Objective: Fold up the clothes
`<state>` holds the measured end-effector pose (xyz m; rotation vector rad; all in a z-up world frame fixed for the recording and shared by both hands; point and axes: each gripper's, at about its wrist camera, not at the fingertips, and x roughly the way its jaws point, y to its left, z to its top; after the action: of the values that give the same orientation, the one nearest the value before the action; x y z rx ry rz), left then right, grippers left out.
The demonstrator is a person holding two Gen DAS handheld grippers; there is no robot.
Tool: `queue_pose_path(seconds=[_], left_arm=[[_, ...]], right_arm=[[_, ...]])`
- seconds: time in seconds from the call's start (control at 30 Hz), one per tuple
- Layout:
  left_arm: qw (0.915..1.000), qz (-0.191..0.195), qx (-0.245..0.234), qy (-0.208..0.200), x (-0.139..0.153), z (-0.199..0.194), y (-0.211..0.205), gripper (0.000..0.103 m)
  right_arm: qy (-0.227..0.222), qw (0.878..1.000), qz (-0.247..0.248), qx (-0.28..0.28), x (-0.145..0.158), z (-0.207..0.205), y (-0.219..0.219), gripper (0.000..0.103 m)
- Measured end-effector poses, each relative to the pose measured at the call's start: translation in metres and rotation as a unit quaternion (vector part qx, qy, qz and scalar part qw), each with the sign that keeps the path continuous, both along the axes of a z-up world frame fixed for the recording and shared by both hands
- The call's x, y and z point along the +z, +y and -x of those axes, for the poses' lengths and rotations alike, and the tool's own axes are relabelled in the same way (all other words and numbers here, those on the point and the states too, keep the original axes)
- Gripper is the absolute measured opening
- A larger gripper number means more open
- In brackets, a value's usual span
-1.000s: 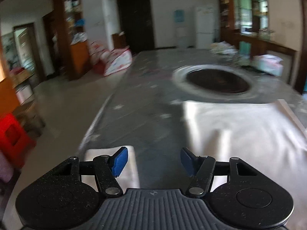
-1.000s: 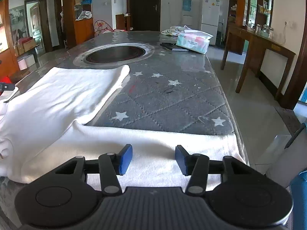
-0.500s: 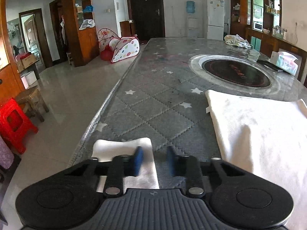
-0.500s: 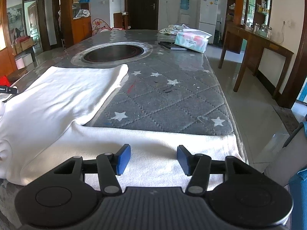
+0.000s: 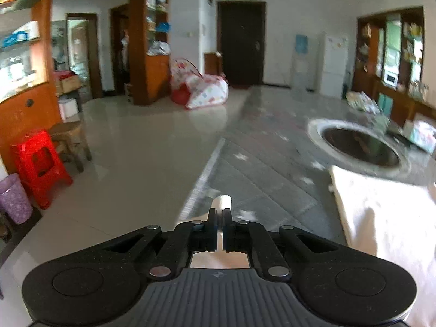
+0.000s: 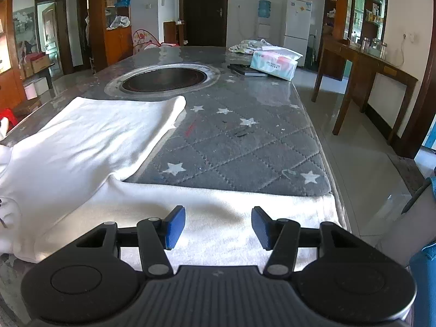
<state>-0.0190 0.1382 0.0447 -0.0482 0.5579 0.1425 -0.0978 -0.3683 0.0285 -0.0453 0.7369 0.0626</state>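
Observation:
A white long-sleeved top (image 6: 90,139) lies flat on the grey star-quilted table (image 6: 245,147). One sleeve (image 6: 272,204) stretches across the near edge toward the table's right side. My right gripper (image 6: 218,224) hovers just over that sleeve, open, with nothing between its blue pads (image 6: 174,226). In the left wrist view the top's body (image 5: 381,218) lies to the right. My left gripper (image 5: 220,218) is shut on the other sleeve's end (image 5: 224,200), a white tip poking out past the pinched jaws near the table's left edge.
A round dark hotplate (image 6: 163,77) is set into the table beyond the top. A tissue pack (image 6: 273,64), a dark flat object and a crumpled cloth sit at the far right. A red stool (image 5: 38,160) and purple bin (image 5: 13,199) stand on the floor to the left.
My left gripper closed on the white sleeve end and swung left, lifting it off the table edge; its view is blurred. The right gripper stayed where it was, open.

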Motion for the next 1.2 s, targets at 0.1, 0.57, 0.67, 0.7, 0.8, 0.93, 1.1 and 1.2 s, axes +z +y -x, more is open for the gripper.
queue_pose_path(seconds=[0.1,0.57,0.67,0.7,0.8,0.93,1.1,1.2], left_arm=[[0.9996,-0.001,0.021,-0.018,0.003,0.016,0.015,0.003],[0.9955,0.016,0.087,0.033,-0.024,0.051,0.055,0.003],[0.9978,0.031,0.051,0.028,-0.015,0.053,0.038,0.004],[0.9983,0.036,0.038,0.026,-0.013,0.054,0.032,0.005],[0.998,0.052,-0.019,0.03,-0.01,0.052,0.001,0.008],[0.993,0.069,-0.087,0.039,-0.012,0.046,-0.042,0.009],[0.991,0.044,-0.117,0.049,-0.022,0.039,-0.067,0.012],[0.9915,0.043,-0.113,0.048,-0.028,0.038,-0.062,0.012]], right_arm=[[0.0,1.0,0.004,0.001,0.001,0.0,0.002,0.055],[-0.011,0.992,0.015,0.122,0.028,0.009,0.064,0.058],[-0.018,0.984,0.009,0.18,0.032,0.014,0.095,0.059],[-0.02,0.98,0.007,0.198,0.034,0.015,0.106,0.059],[-0.018,0.97,0.006,0.243,0.033,0.018,0.131,0.06],[-0.003,0.956,0.012,0.293,0.025,0.021,0.163,0.06],[0.019,0.943,0.022,0.331,0.011,0.029,0.187,0.06],[0.028,0.939,0.026,0.341,0.005,0.033,0.19,0.06]])
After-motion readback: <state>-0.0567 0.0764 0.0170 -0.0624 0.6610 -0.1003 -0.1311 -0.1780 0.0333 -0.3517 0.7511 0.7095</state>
